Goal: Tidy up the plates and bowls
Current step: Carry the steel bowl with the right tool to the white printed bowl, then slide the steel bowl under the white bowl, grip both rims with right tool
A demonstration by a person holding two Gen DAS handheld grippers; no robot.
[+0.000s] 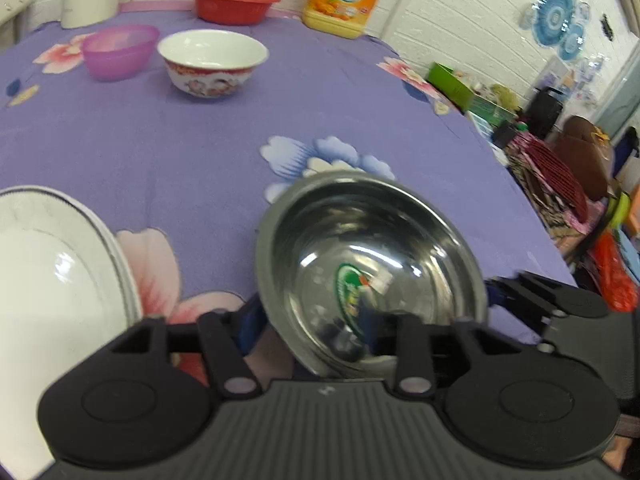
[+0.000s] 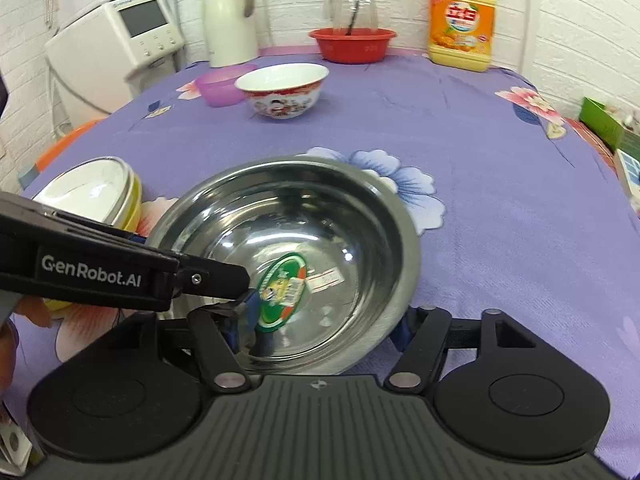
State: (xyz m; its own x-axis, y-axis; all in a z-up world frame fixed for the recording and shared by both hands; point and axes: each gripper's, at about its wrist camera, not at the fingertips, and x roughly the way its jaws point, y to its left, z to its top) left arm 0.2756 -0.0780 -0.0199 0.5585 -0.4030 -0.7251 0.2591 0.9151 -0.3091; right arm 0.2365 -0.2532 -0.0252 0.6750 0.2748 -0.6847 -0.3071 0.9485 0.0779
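Steel bowl (image 2: 288, 256) near the front of the purple floral tabletop (image 2: 500, 160), pinched at its rim by left tongs (image 2: 240, 300); right tongs (image 2: 320, 334) spread around its near edge. Only in right view: white appliance (image 2: 120, 36), "GenRobot.AI" lettering. Only in left view: cluttered room (image 1: 560, 152).
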